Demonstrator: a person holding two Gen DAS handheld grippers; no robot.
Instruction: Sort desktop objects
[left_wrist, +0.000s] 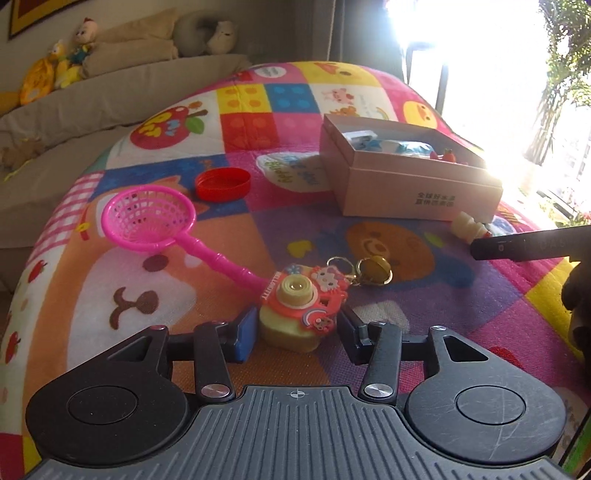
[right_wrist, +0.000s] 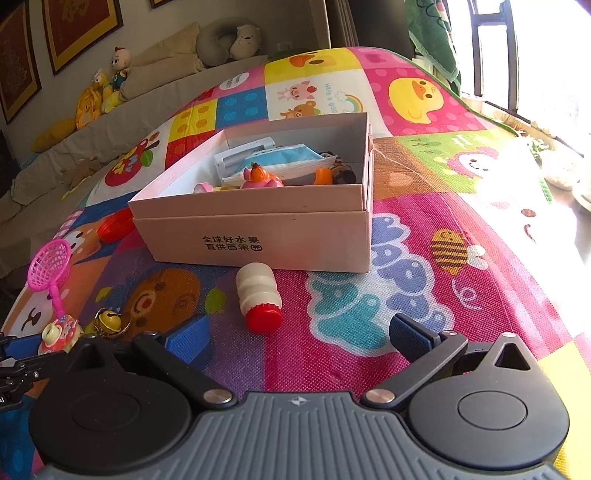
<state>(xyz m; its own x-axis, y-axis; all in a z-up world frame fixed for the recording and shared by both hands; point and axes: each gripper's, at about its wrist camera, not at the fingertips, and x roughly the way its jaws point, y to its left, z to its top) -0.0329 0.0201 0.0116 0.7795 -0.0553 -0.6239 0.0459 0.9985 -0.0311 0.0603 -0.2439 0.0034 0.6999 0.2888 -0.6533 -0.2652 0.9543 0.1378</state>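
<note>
Left gripper straddles toy camera, fingers spread; right gripper gapes low

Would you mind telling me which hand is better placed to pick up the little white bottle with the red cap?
Right. The right claw is open with the bottle lying just ahead, while the left claw straddles the toy camera.

A red toy camera with a cream lens sits between the left gripper's parted fingers. A small white bottle lies on its side, red cap toward the right gripper, before the pink box of trinkets.
</note>
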